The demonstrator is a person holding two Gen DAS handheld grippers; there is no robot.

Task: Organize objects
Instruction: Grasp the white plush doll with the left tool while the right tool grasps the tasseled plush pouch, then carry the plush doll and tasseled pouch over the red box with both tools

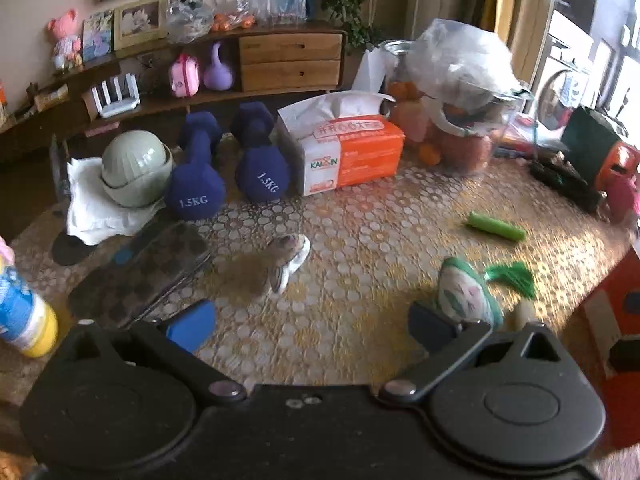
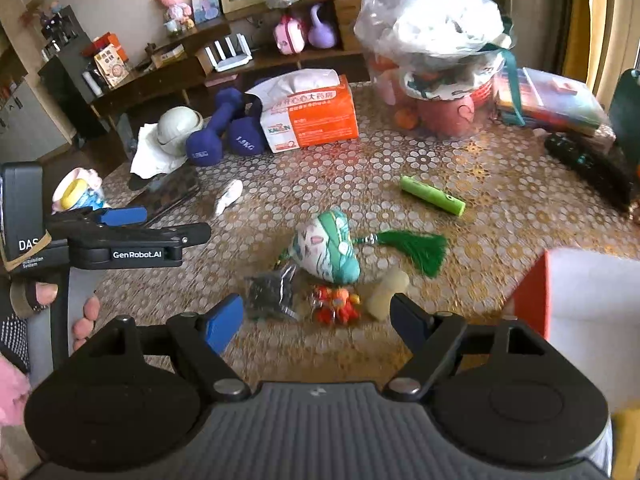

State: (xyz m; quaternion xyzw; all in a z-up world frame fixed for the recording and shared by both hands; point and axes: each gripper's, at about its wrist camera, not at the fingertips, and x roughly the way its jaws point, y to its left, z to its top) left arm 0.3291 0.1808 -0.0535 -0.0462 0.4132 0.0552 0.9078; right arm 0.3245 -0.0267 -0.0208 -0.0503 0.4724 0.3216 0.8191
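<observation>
Both claws hang over a desk covered in a gold-and-white patterned cloth, each with its jaws apart and nothing between them: the left claw and the right claw. Just ahead of the right claw lie a crumpled clear packet of dark contents, a small red-orange trinket, a pale cream peg-shaped piece, and a teal-and-white fabric sachet with a green tassel. A bright green plastic tube lies apart, farther back. A small grey-white object, too blurred to identify, sits ahead of the left claw. Two navy dumbbells stand beside an orange-and-white tissue pack.
</observation>
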